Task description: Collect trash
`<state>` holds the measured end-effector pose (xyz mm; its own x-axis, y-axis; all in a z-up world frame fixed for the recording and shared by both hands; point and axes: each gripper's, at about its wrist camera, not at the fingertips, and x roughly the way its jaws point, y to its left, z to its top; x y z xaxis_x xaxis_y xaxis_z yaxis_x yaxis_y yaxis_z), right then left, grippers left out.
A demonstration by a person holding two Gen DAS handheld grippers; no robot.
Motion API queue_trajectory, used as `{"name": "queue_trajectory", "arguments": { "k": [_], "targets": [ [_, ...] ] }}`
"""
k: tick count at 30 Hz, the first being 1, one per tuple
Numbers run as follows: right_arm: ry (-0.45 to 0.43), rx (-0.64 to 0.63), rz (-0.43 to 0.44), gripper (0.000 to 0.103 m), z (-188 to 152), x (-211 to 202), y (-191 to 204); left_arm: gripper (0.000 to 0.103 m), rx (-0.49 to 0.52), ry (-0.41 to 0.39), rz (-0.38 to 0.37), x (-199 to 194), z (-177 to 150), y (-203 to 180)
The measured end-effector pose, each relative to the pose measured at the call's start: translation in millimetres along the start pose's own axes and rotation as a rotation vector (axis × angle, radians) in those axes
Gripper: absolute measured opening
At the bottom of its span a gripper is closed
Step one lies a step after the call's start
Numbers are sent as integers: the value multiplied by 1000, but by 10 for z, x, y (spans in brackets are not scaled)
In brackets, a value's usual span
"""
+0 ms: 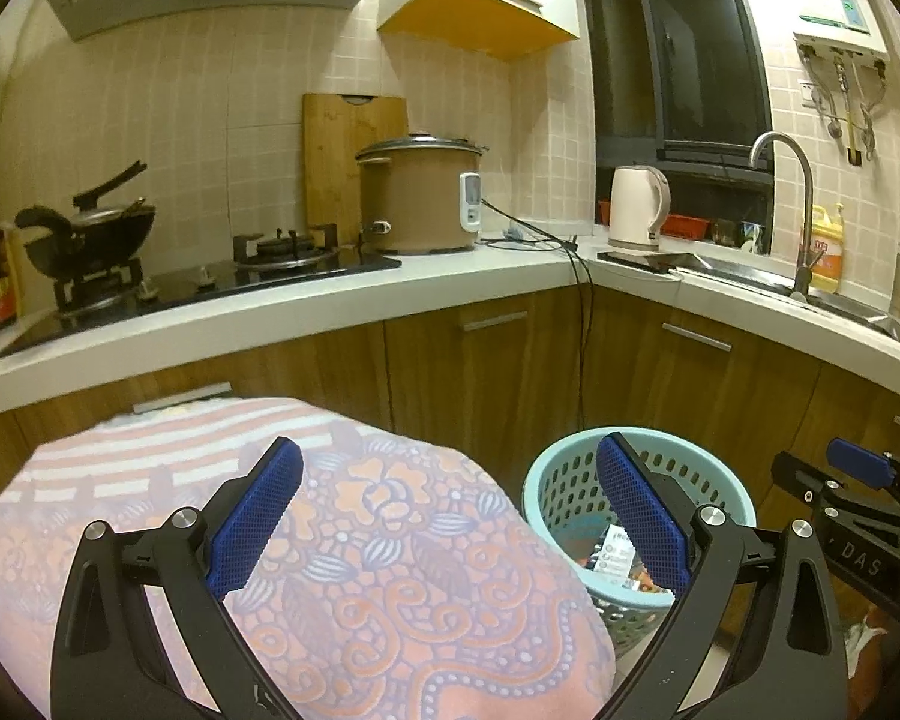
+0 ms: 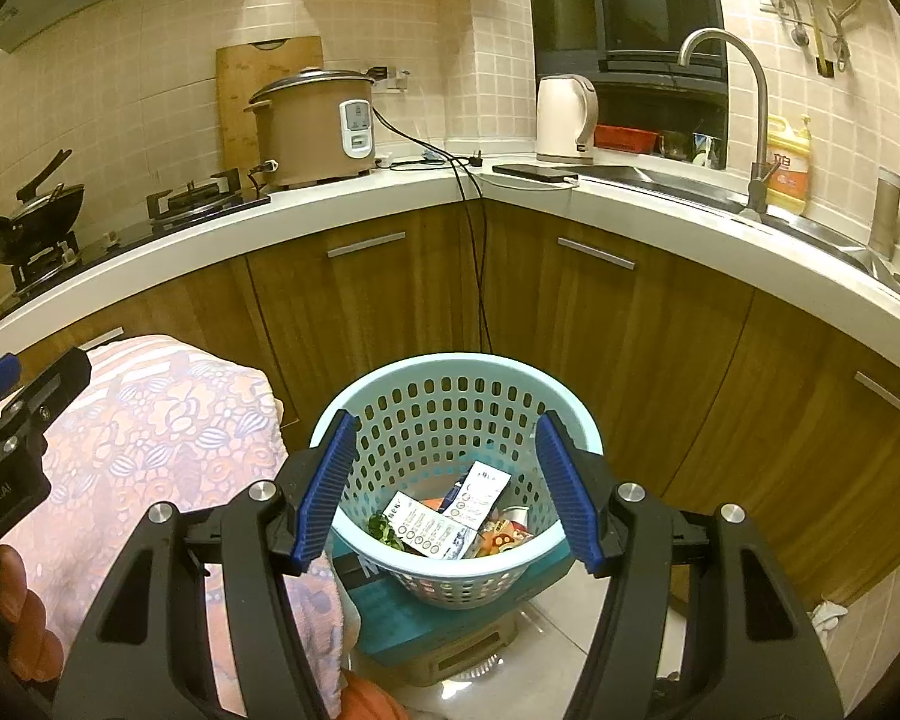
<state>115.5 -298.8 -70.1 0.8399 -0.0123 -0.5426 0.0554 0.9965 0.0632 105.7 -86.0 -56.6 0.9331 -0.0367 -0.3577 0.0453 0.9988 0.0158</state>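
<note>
Patterned cloth (image 1: 330,540) on the left looks bare of trash. Basket (image 2: 450,396) near right holds wrappers (image 2: 444,516). Right gripper (image 2: 447,489) spread, empty, above it. Left gripper (image 1: 450,516) spread. Possibly finished; scan the cloth before pulling back.

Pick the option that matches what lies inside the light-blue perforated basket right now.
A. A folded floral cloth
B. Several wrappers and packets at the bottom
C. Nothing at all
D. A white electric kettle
B: the right wrist view looks down into the basket, and printed wrappers lie piled at its bottom, while the right gripper hangs above it with jaws apart and empty.
</note>
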Motion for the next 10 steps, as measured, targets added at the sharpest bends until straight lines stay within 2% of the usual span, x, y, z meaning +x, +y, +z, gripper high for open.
{"name": "queue_trajectory", "arguments": {
  "k": [5,10],
  "targets": [
    [0,-6,1,59,7,-7,28,96,-53,70,-66,83,-16,48],
    [-2,-8,8,59,12,-15,39,96,-58,63,-24,81,-6,68]
  ]
}}
